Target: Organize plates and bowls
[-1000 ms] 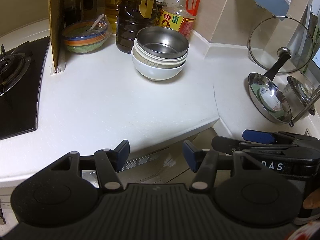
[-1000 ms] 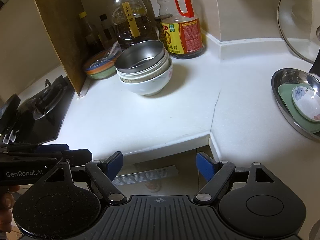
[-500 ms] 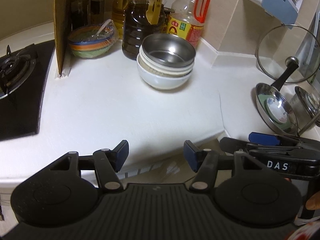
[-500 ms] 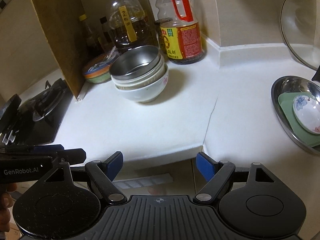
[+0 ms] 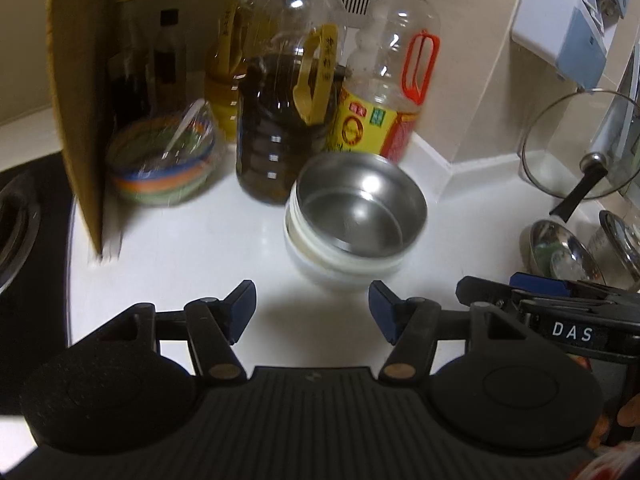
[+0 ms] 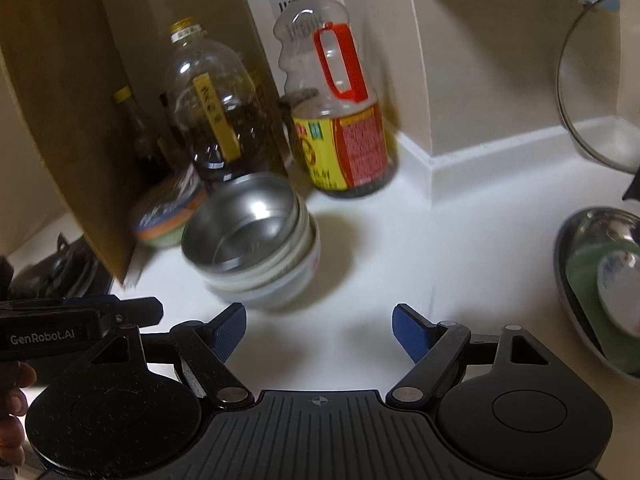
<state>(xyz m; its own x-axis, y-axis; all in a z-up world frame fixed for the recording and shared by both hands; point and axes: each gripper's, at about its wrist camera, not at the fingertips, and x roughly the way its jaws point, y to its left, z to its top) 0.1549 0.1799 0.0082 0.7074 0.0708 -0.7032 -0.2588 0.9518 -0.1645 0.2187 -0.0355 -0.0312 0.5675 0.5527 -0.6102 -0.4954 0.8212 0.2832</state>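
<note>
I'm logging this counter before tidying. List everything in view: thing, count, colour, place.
bowl stack: steel bowl nested in white ones, count unclear, counter centre
striped bowl: one, multicoloured, beside cardboard panel
large bottles: at least three, clear with dark or yellow liquid, back corner
small dark bottles: about two, behind panel
steel dish: one, holding green plate and small white dish, right
glass lid: one, propped by wall
stove: black, left
left tool: open, empty
right tool: open, empty

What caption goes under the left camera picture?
Open left gripper near stacked bowls on the white counter.
</note>
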